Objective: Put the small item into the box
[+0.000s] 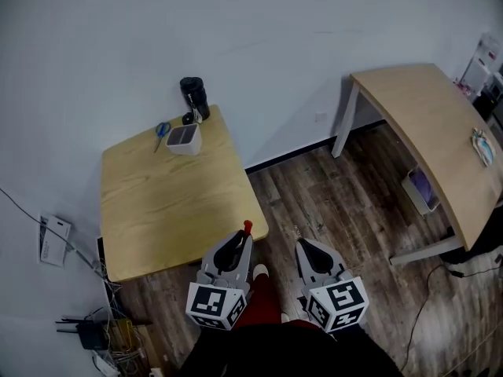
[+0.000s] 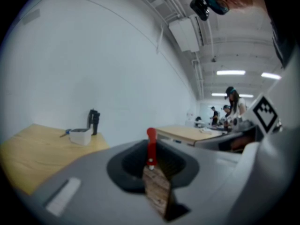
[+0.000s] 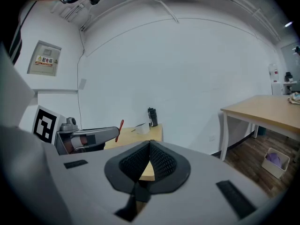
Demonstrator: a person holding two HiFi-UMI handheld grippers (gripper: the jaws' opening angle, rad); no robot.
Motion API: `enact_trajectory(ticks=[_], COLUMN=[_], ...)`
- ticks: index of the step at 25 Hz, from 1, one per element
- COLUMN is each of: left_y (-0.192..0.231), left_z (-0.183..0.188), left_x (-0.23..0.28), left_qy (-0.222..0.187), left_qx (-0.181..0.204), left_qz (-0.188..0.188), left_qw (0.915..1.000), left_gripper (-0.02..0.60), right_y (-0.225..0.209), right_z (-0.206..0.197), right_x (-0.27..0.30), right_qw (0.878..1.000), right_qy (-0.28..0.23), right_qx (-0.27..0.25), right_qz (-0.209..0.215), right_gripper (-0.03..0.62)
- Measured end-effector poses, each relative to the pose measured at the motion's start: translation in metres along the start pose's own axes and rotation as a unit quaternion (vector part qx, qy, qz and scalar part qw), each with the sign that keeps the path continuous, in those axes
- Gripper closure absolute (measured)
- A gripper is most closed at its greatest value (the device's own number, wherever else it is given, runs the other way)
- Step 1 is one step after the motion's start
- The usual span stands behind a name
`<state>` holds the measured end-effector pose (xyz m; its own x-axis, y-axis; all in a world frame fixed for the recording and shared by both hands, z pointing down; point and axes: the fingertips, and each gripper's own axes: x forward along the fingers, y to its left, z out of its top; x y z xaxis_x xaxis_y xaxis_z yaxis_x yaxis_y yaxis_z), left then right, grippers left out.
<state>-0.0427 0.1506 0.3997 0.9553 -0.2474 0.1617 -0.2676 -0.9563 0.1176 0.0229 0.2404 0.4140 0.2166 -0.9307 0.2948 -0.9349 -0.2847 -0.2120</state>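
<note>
White wall runs behind a small wooden tabletop [image 1: 169, 203] that stands on a dark plank floor [image 1: 330, 199]. At the far edge of this tabletop, near the wall, sits a white box [image 1: 185, 139]. Blue-handled scissors [image 1: 161, 130] lie just on its left, and a black bottle [image 1: 193, 94] stands just behind it. On the right, well apart, there is a second, longer table [image 1: 424, 124] with white legs.

Both tools are at the near side of the scene, side by side and pointing toward the wall. The left tool [image 1: 245, 239] is close to the near right corner of the tabletop. Its jaws are pressed together on a small red item [image 2: 151, 144], a thin piece with a rounded top. The item stands upright and sticks out beyond the jaw tips. It is in the air at the near corner, well apart from the box.

The right tool [image 3: 149, 146] is to the right of the tabletop, above the floor. Its jaws are together at the tips and nothing is between them.
</note>
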Motion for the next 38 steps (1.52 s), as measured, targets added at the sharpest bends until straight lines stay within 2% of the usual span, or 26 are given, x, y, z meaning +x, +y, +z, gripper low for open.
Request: enact_trajectory(ticks=[9,20,28,38], left_y=[0.06,0.121,0.169,0.203], left_z=[0.003,0.017,0.031,0.037], left_x=[0.031,0.056,0.063,0.058], left_qy=[0.013,0.01,-0.003,-0.014], left_qx=[-0.008,-0.015,-0.017,-0.023], left_qz=[0.028,0.052,0.068,0.086], left_qw=[0.9995,0.9985,0.9976,0.996], left_gripper=[0.531,0.532,0.532,0.531], right_y=[0.005,0.013,0.028,0.049], right_z=[0.017,0.047,0.07,0.073], right_x=[0.076,0.142,0.188,0.218], right_qw=[0.999,0.998,0.998,0.996], right_qy=[0.019,0.017,0.009,0.022], right_qx=[-0.016,-0.032,-0.043,-0.057], right_qz=[0.028,0.043,0.052,0.064], right_gripper=[0.586,0.586,0.586,0.586])
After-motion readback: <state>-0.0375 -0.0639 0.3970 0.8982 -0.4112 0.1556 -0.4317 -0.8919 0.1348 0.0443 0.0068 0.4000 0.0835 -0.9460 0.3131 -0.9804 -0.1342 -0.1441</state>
